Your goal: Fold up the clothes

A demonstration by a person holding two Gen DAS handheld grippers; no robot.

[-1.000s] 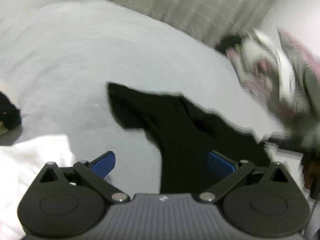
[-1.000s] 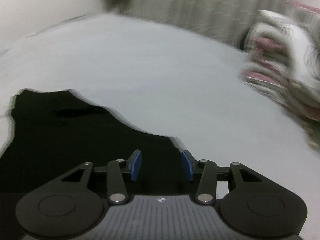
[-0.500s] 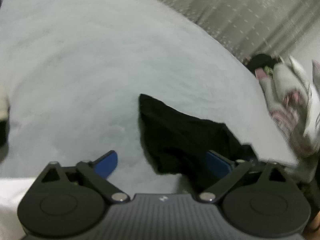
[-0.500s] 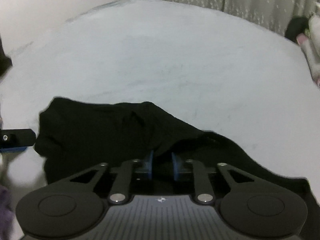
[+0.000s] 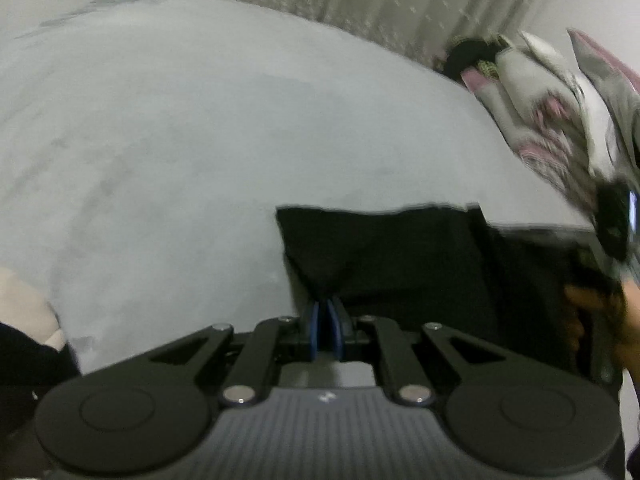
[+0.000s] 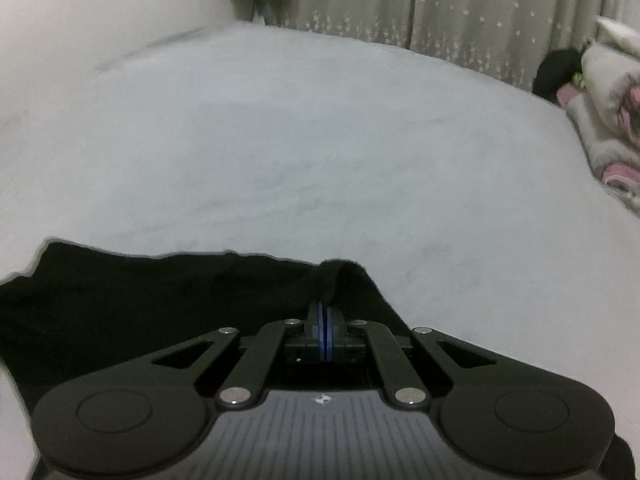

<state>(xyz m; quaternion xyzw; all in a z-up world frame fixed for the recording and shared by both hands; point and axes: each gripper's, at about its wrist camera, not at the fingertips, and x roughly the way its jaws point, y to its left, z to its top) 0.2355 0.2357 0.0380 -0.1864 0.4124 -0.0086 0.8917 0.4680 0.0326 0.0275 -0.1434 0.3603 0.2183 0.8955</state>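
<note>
Pale grey bed [image 6: 320, 140] lies wide and bare out to the star-dotted curtain [image 6: 480, 12]. Near edge: black garment [image 5: 380, 248]. Left tongs [image 5: 325, 312] pinch its near-left part, right tongs [image 6: 325, 312] its right fold. Only the left view shows a hand [image 5: 616, 320].

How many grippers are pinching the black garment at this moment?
2. The left gripper is shut on the black garment near its left corner; the right gripper is shut on a raised fold at its far edge on the grey bed.
</note>
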